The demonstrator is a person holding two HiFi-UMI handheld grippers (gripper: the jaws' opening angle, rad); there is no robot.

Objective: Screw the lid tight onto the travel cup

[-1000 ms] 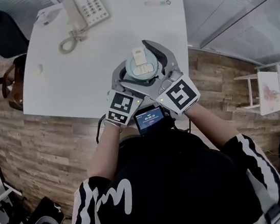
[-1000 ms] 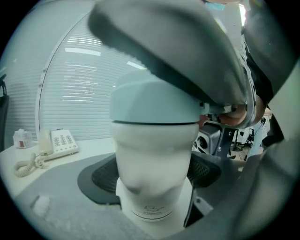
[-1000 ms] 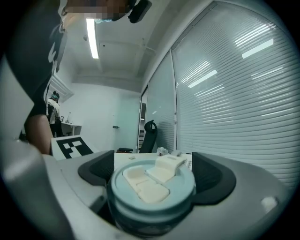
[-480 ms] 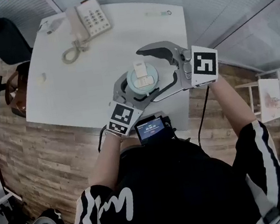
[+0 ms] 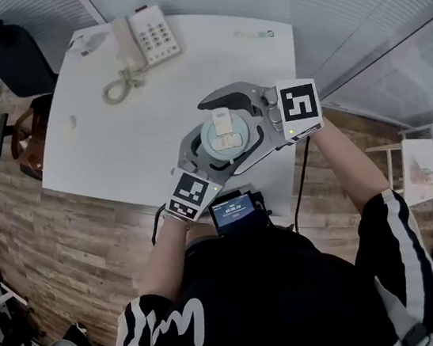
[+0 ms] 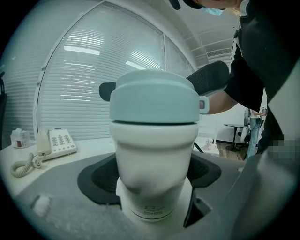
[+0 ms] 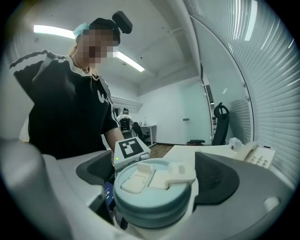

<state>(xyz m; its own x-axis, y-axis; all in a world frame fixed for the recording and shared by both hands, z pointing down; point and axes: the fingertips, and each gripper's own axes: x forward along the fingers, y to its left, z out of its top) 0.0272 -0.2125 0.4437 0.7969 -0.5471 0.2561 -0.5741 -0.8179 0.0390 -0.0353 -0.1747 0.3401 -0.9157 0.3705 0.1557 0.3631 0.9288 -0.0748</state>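
- Two grippers meet at the travel cup (image 6: 154, 154), which is over the white table (image 5: 114, 126) near its near edge, toward the near right corner.
- The left gripper (image 6: 152, 177) is clamped on the cup's white body, a dark pad pressed against each side.
- The pale teal lid (image 5: 227, 133) sits on top of the cup.
- The right gripper (image 7: 157, 178) reaches in level around the lid. Its jaws have just been opening and stand wide apart, with the lid between them. The pads seem to stand clear of it on both sides.
- A corded telephone (image 5: 151, 35) lies by the table's far edge.
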